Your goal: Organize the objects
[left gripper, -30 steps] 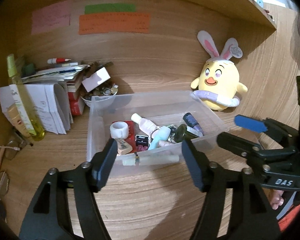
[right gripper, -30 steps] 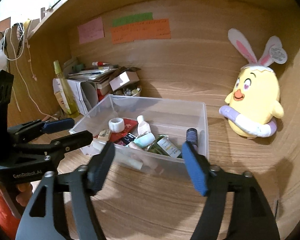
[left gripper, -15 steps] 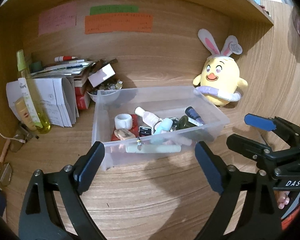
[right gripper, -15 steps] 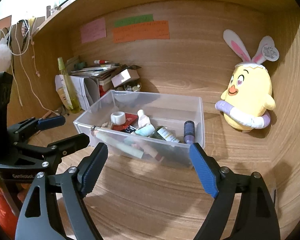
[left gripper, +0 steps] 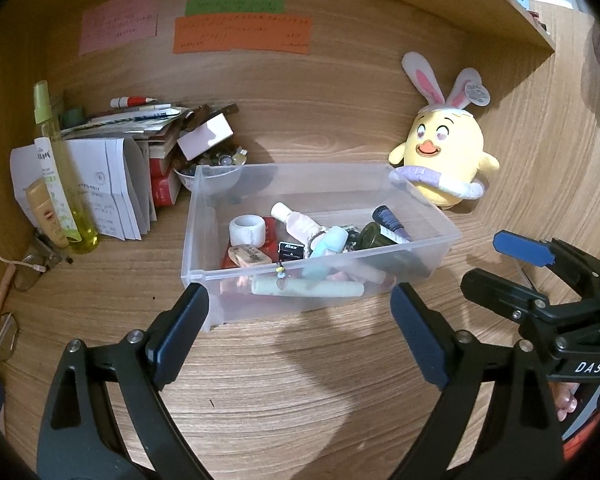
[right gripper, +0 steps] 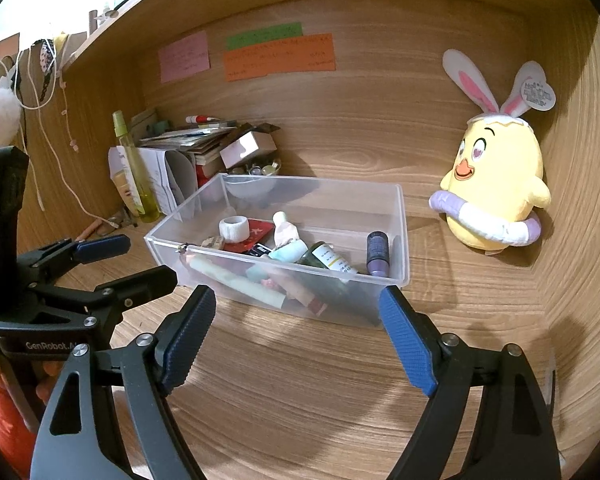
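A wood-grain worktop [left gripper: 300, 392] spreads out ahead of and below the hand-held gripper, its grain running across the view. Straight ahead rises a back wall [left gripper: 320, 92] of the same wood, with a pink paper note [left gripper: 118, 22], a green strip [left gripper: 234, 6] and an orange strip [left gripper: 242, 34] stuck on high up. Above them a wooden shelf [left gripper: 500, 4] juts forward over the nook. To the right a wooden side panel [right gripper: 572, 208] closes it in; to the left another side panel [right gripper: 100, 120] does the same. Beyond that left panel, cords [right gripper: 44, 80] hang down against a bright, pale area. Soft shadows fall on the worktop.
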Tool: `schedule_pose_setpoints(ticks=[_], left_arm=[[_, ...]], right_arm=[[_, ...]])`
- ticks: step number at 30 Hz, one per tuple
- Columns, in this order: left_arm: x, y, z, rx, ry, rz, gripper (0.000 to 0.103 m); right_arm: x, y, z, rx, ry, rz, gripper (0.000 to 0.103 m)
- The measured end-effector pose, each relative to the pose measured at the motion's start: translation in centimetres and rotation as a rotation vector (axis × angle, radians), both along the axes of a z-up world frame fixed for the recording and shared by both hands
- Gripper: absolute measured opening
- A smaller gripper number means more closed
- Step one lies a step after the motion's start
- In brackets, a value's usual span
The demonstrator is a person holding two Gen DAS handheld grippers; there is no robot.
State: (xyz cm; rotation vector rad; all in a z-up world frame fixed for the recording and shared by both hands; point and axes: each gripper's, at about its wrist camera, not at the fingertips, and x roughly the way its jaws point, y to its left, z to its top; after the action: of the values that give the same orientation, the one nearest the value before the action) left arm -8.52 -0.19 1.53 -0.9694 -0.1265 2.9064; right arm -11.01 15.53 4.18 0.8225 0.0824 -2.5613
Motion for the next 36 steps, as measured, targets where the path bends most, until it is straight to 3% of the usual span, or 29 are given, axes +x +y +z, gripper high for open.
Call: schedule_pose_setpoints(ticks=[36], left_arm=[[-0.28, -0.34, -0.22, 0.015, -0.015, 0.001, 0.093]], right_arm=[[0.08, 0.08, -0.29, -0.005, -0.003, 0.001, 0.082]])
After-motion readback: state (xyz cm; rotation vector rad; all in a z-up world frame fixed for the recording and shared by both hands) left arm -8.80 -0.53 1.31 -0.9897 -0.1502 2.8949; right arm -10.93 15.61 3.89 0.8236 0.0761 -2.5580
